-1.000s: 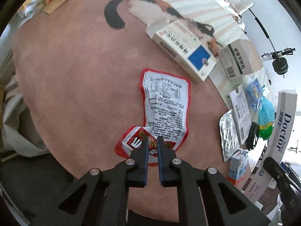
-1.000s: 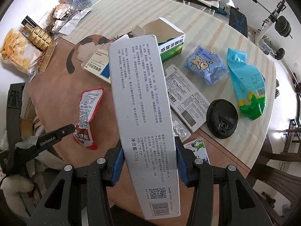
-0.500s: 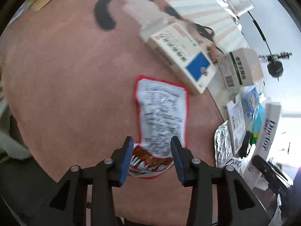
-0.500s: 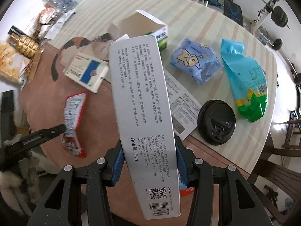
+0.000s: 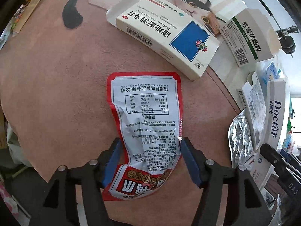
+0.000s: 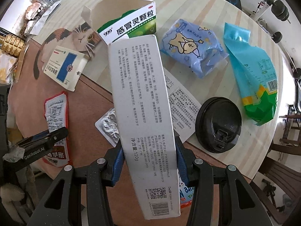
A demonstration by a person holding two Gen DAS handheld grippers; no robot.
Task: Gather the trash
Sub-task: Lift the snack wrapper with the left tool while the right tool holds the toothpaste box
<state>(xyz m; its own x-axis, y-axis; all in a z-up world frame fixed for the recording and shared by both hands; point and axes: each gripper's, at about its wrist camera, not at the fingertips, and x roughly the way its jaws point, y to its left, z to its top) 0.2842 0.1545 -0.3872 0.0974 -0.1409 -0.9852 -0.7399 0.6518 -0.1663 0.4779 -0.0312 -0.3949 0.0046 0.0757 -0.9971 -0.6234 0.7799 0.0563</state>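
Note:
A red and white snack wrapper (image 5: 146, 120) lies flat on the pink mat (image 5: 56, 75). My left gripper (image 5: 150, 160) is open, its blue pads on either side of the wrapper's near end. The wrapper also shows in the right wrist view (image 6: 55, 113), with the left gripper (image 6: 37, 143) over it. My right gripper (image 6: 148, 160) is shut on a long white toothpaste box (image 6: 143, 101), held above the table; that box shows at the right of the left wrist view (image 5: 275, 116).
On the table lie a blue-square medicine box (image 5: 165, 32), an open green 999 box (image 6: 128, 24), a foil blister pack (image 6: 109, 126), a leaflet (image 6: 184, 103), a black cup lid (image 6: 218, 124), a blue tissue pack (image 6: 191, 45) and a blue-green bag (image 6: 254, 75).
My left gripper has opened and moved forward, so its pads now straddle the wrapper's near end. My right gripper still holds the toothpaste box and has shifted over the table.

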